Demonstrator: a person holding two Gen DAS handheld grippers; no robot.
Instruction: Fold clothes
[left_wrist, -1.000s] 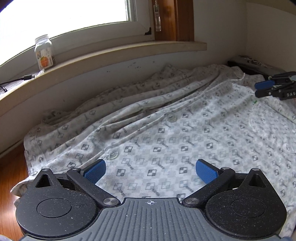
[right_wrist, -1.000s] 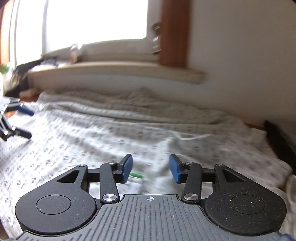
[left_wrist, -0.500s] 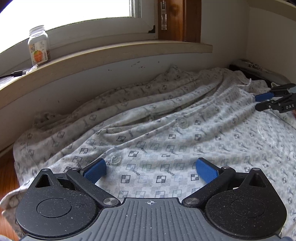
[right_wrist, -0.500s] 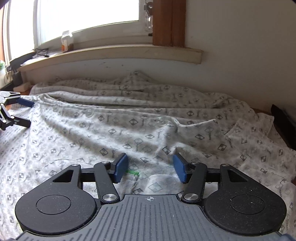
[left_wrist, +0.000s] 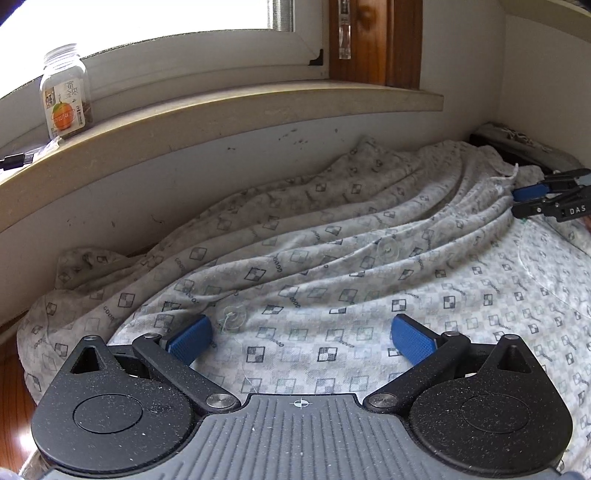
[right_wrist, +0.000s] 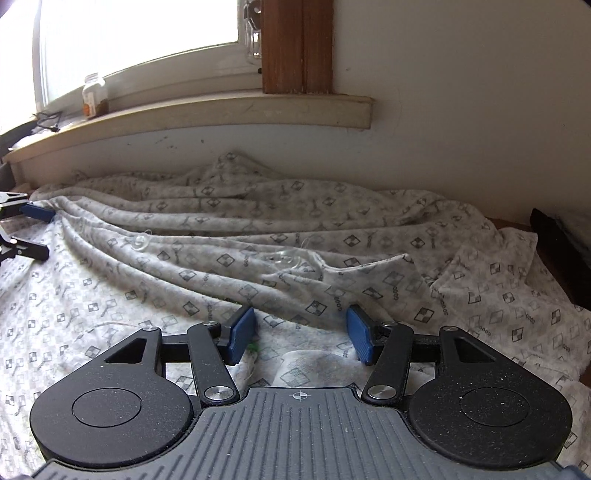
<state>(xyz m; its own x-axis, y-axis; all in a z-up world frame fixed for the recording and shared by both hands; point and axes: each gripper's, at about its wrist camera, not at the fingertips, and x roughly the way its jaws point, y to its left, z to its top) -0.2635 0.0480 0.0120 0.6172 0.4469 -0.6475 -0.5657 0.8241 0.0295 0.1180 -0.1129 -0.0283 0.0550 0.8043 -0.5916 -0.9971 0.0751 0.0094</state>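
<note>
Tongs (left_wrist: 301, 338) open over shirt (left_wrist: 332, 288); jar (left_wrist: 65, 98) on sill (left_wrist: 221, 110).

shirt (left_wrist: 332, 295): lower hem hidden by tongs body | jar (right_wrist: 92, 96): label too small to read

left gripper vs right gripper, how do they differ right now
The left gripper has its jaws spread wide, while the right gripper holds them noticeably narrower. The left gripper hovers over a flat stretch of the patterned shirt near a clear button; the right gripper sits at the creased collar end, by a small green tag. Both have blue pads, both are open, and neither grips any cloth.
</note>
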